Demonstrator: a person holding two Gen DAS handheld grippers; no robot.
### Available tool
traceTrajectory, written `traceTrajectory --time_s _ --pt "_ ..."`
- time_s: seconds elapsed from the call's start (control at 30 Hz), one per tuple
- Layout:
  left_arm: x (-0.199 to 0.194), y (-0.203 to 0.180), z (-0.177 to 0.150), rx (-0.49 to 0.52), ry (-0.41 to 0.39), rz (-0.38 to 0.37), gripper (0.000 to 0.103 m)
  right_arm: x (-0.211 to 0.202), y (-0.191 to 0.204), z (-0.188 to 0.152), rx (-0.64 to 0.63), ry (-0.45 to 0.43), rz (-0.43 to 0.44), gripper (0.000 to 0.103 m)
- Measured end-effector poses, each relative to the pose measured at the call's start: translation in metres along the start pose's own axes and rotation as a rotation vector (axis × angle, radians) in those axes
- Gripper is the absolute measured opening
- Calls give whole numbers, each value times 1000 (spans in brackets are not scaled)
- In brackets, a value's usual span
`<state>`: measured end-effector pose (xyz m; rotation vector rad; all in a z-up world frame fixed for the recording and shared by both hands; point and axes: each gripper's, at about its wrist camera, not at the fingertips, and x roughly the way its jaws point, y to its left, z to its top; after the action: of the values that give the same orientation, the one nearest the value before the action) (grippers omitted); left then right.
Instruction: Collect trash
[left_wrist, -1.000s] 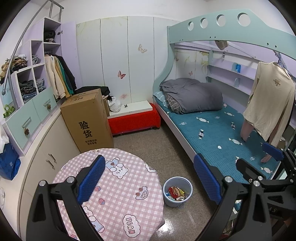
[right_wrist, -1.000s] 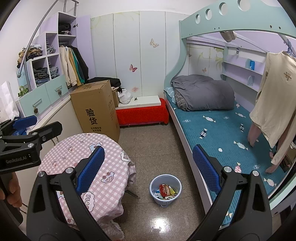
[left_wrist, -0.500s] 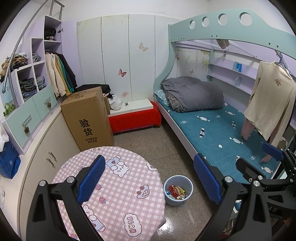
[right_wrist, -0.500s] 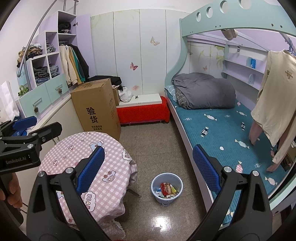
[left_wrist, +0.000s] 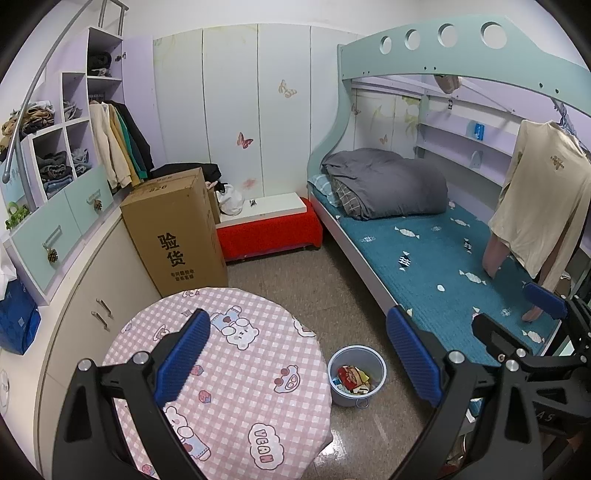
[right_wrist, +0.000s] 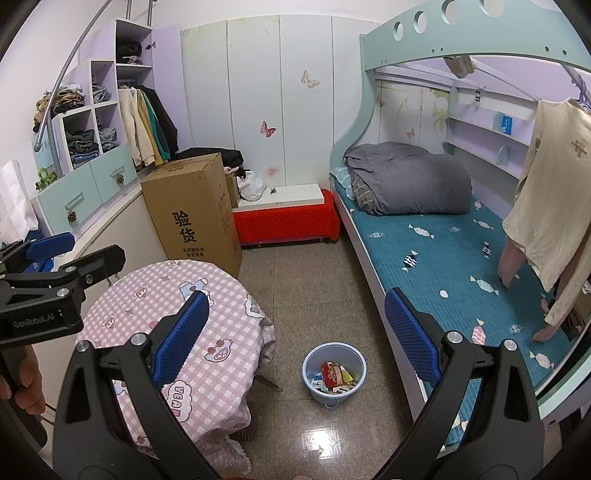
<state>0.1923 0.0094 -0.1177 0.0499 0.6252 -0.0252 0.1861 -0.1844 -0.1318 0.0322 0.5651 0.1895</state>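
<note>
A small pale blue bin stands on the floor between the round table and the bed, with several colourful wrappers inside. It also shows in the right wrist view with the wrappers. My left gripper is open and empty, high above the table and bin. My right gripper is open and empty, high above the floor. The left gripper also shows at the left edge of the right wrist view.
A round table with a pink checked cloth is at the lower left. A tall cardboard box, a red bench, a bunk bed with teal mattress and wall cabinets surround the tiled floor.
Both views have shifted only slightly. The grippers stay open and empty, and the bin has not moved.
</note>
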Motion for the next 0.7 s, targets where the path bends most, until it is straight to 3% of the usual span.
traceTrajectory --time_s 0.7 --pt "28 -9 7 -40 60 52 94 32 -18 6 -30 60 66 94"
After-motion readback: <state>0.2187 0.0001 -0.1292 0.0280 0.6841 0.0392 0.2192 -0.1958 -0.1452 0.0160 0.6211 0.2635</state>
